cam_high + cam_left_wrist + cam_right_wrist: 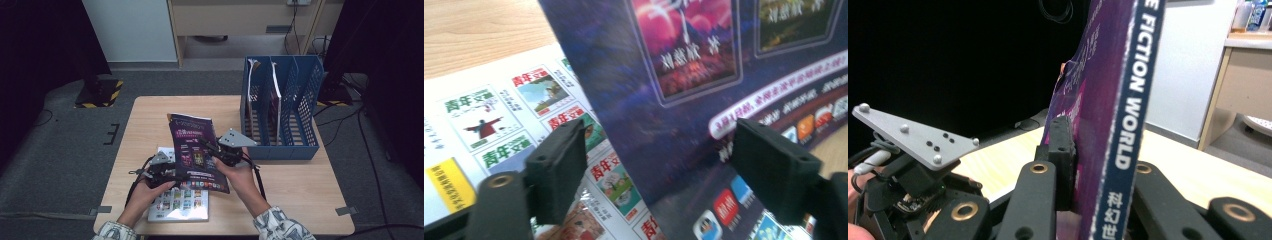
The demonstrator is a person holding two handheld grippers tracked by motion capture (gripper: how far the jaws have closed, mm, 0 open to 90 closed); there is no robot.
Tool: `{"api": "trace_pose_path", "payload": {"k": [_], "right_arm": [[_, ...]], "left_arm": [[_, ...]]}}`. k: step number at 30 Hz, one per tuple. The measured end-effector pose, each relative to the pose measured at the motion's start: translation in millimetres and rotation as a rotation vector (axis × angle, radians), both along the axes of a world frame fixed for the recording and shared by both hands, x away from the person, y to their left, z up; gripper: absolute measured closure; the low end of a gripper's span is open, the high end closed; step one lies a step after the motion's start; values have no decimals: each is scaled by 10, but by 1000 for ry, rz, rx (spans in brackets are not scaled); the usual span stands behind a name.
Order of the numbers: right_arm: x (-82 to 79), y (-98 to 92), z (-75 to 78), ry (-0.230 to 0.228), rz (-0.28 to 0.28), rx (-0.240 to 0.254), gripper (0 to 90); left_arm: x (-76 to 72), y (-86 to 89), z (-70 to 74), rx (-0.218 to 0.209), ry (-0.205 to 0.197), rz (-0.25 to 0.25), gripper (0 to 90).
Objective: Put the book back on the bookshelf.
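Standing tilted above the near half of the wooden table (295,185), the purple science-fiction magazine (196,150) is clamped at its spine edge by the right gripper (216,150), whose jaws press both covers. The left gripper (176,176) sits at the magazine's lower left corner, jaws apart on either side of the cover without pressing it. Beneath lies a white magazine (177,202), flat on the table. Farther right stands a blue file rack (300,107) holding upright magazines.
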State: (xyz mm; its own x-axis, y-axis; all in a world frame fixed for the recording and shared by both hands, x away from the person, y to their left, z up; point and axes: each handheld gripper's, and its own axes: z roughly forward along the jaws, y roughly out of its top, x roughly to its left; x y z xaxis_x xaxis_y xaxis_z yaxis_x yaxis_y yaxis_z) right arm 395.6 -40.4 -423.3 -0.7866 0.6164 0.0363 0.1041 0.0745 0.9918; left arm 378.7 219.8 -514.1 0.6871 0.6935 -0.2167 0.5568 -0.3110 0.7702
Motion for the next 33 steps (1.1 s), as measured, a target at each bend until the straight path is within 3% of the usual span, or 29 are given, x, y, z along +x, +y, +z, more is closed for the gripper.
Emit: {"api": "trace_pose_path", "payload": {"k": [3, 4, 7, 13, 17, 22, 33], "right_arm": [[-4, 2, 3, -4, 3, 2, 818], [-8, 6, 1, -3, 5, 2, 818], [-9, 9, 0, -2, 7, 2, 818], [2, -3, -2, 5, 17, 10, 819], [10, -11, -1, 13, 28, 16, 817], [29, -57, 14, 17, 28, 22, 829], [34, -106, 69, -3, 26, 34, 833]], "left_arm": [[-3, -11, 6, -4, -2, -19, 289], [-6, -14, 15, -9, 8, -32, 351], [-1, 3, 40, -3, 7, -34, 394], [-5, 85, 109, -28, 18, -28, 586], [-10, 107, 141, -29, 8, -35, 664], [-20, 128, 188, -32, -34, -18, 723], [-58, 243, 306, -2, -153, 79, 802]]}}
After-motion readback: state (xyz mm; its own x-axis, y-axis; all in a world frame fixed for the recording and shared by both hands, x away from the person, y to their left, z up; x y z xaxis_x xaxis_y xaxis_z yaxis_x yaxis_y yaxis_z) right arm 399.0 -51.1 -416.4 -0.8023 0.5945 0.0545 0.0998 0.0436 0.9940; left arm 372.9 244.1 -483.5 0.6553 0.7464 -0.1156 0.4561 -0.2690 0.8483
